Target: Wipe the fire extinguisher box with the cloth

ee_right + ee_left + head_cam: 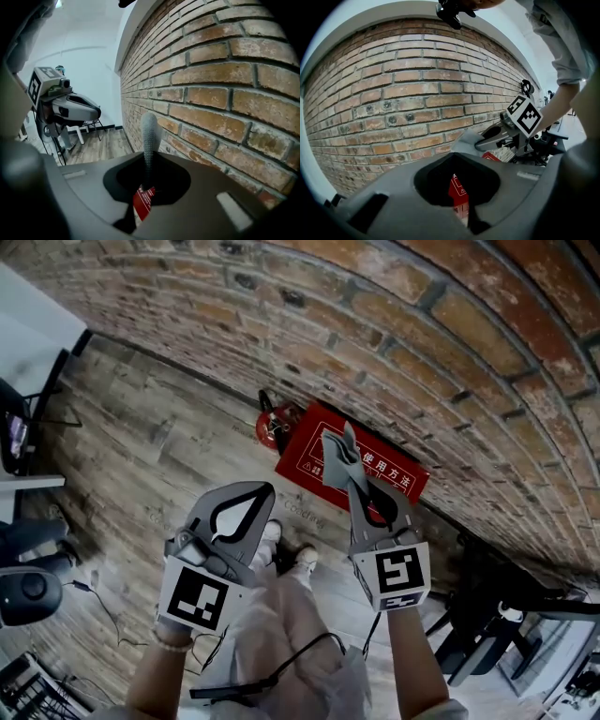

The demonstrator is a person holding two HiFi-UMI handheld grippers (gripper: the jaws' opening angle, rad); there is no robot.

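I hold the cloth [336,454] pinched in my right gripper [356,486]. Its jaws are closed tight on one end, so the free end sticks forward, ready for wiping. The box [305,456] lies at the floor edge against the wall [422,352], well below the cloth and not yet touched. My left gripper [255,493] is closed on nothing, idle beside.

**Box at the wall's foot**

The fire extinguisher box [392,474] is set on the floor [141,456] against the brick wall [394,343], an extinguisher [270,425] just beside its left end. The cloth [337,457] is held before it in the right gripper [359,486], with the left gripper [267,489] to the left.
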